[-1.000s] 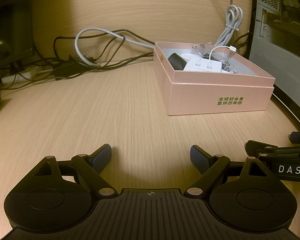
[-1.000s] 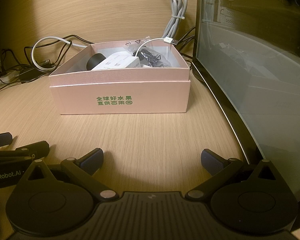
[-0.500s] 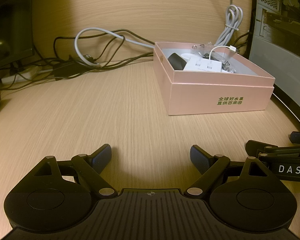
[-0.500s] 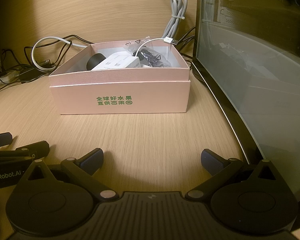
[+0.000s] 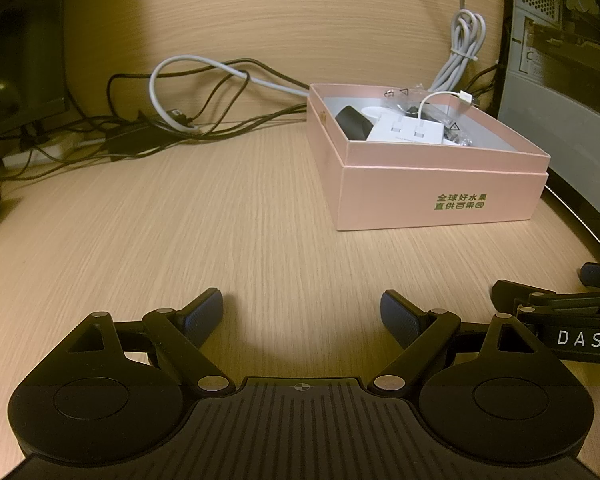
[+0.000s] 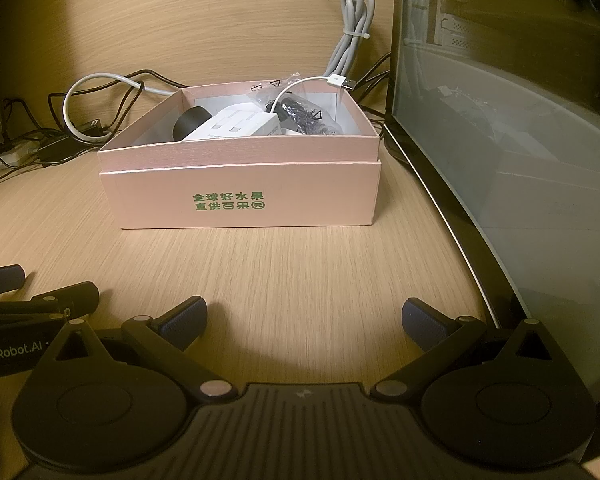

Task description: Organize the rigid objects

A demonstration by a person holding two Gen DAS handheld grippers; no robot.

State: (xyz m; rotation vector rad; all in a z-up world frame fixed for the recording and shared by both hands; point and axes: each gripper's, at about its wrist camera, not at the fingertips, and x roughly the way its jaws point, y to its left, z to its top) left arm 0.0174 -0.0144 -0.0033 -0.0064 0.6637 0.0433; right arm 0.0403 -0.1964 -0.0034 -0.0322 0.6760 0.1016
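Left gripper (image 5: 302, 312): jaws spread wide and released, nothing between them, low over the light wood-grain tabletop (image 5: 188, 232).
Right gripper (image 6: 304, 318): jaws likewise spread and empty; in the left wrist view its black linkage shows at 3 o'clock, just beside the left gripper.
Pink cardboard box with green printed characters (image 5: 440, 196): open-topped, standing on the tabletop, well apart from both sets of jaws. From the left gripper it lies toward 1 o'clock; from the right gripper (image 6: 244, 200) it sits near 12 o'clock, slightly left of centre.
Box contents: a white rectangular adapter block (image 6: 240, 126) in the middle, a black rounded object (image 6: 190, 122) touching it on the 9 o'clock side, a clear plastic bag of small dark parts (image 6: 306, 116) on the 3 o'clock side, and a thin white USB cable (image 6: 324, 80) arching above the rim.
Grey bundled cable (image 6: 354, 40): hanging against the wooden back panel behind the box.
Black tangled wires (image 5: 148, 132): at 10 o'clock on the tabletop in the left wrist view.
Dark glass-sided computer case (image 6: 520, 140): at 2 o'clock, just beside the box.
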